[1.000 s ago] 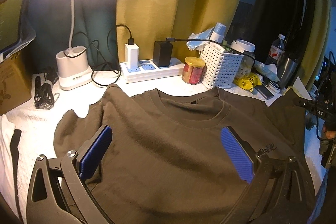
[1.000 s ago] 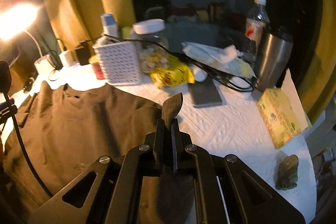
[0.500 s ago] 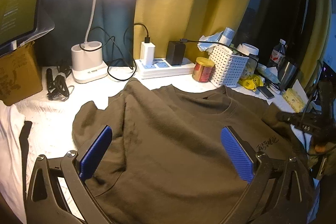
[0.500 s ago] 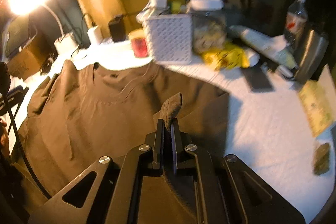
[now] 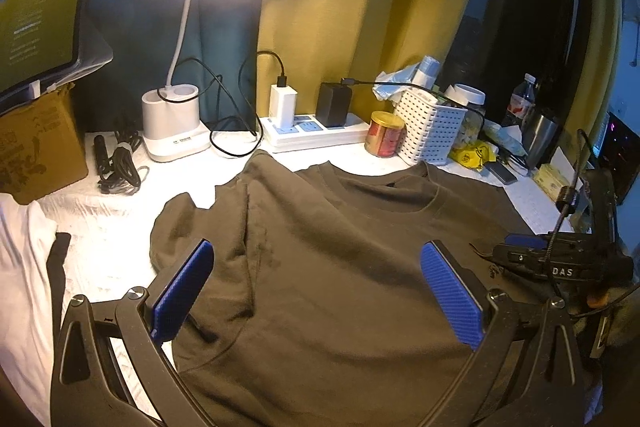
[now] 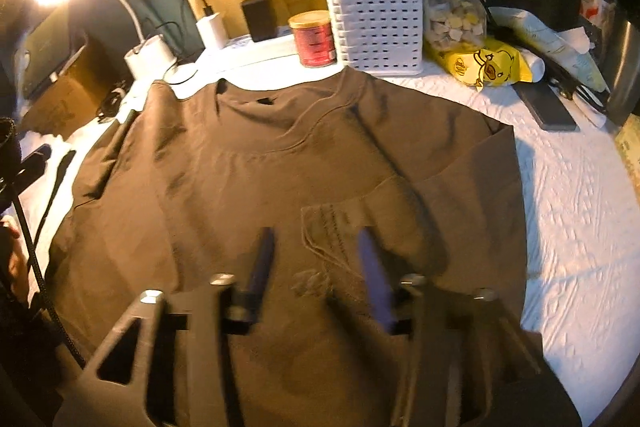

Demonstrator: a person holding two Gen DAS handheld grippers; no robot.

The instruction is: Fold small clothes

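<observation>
- Brown T-shirt point(image 6: 248, 187) lies flat on the white surface point(image 6: 568, 211), collar toward 12 o'clock; right sleeve point(image 6: 404, 211) folded inward onto the chest.
- My right hand-held gripper point(image 6: 316, 267): fingers spread, empty, just above the sleeve hem.
- My left hand-held gripper point(image 5: 320, 291): spread wide over the shirt.

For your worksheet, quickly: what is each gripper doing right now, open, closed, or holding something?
Left gripper: open, empty, above the brown T-shirt.
Right gripper: open, empty, over the folded-in sleeve.

Home desk, lamp point(image 5: 176, 131), power strip point(image 5: 316, 137)
</observation>
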